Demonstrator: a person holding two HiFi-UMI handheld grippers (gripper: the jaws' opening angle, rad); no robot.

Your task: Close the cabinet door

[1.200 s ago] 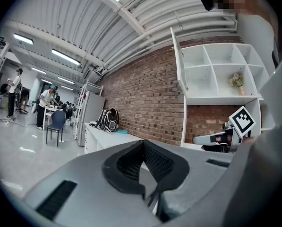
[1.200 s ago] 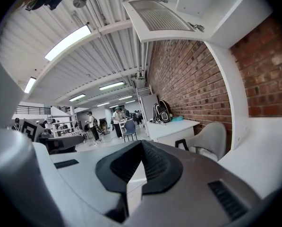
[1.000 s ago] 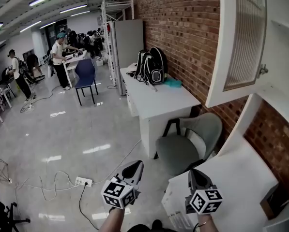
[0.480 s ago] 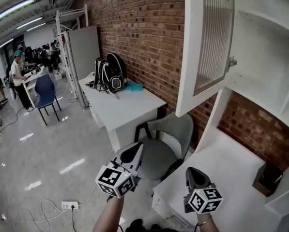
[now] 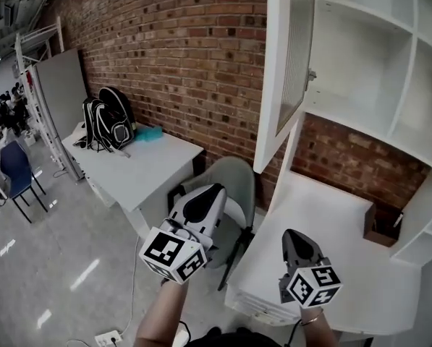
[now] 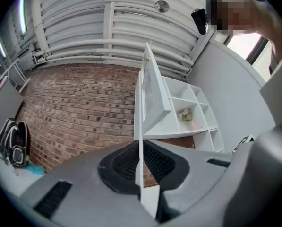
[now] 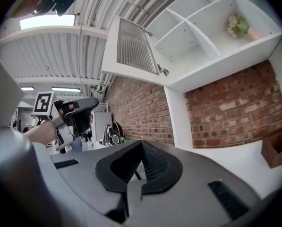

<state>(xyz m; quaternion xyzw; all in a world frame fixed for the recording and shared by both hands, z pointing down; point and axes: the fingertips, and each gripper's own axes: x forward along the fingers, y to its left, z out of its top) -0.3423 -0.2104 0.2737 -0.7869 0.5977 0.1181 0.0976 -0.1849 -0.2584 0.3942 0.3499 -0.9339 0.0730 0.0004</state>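
Observation:
The white cabinet door [image 5: 281, 71] with a ribbed glass panel stands swung wide open, edge toward me, a small knob [image 5: 311, 74] on its inner side. The open white cabinet [image 5: 360, 63] hangs on the brick wall to its right. My left gripper [image 5: 205, 202] is held low, below and left of the door, apart from it, jaws together and empty. My right gripper [image 5: 294, 238] hovers over the desk under the cabinet, also shut on nothing. The left gripper view [image 6: 141, 148] looks up at the door [image 6: 152, 98] edge-on. The right gripper view [image 7: 140, 148] shows the door [image 7: 131, 48] overhead.
A white desk [image 5: 331, 230] sits under the cabinet with a brown box [image 5: 380, 226] at its back. A grey chair [image 5: 234, 183] stands between it and a second desk [image 5: 140, 172] carrying backpacks [image 5: 111, 125]. A small flower ornament [image 7: 237, 25] sits on a cabinet shelf.
The view has swung right, off the hall and toward the cabinet, so door and shelves now fill the upper right. Both grippers stay shut; the left one has risen nearer the door.

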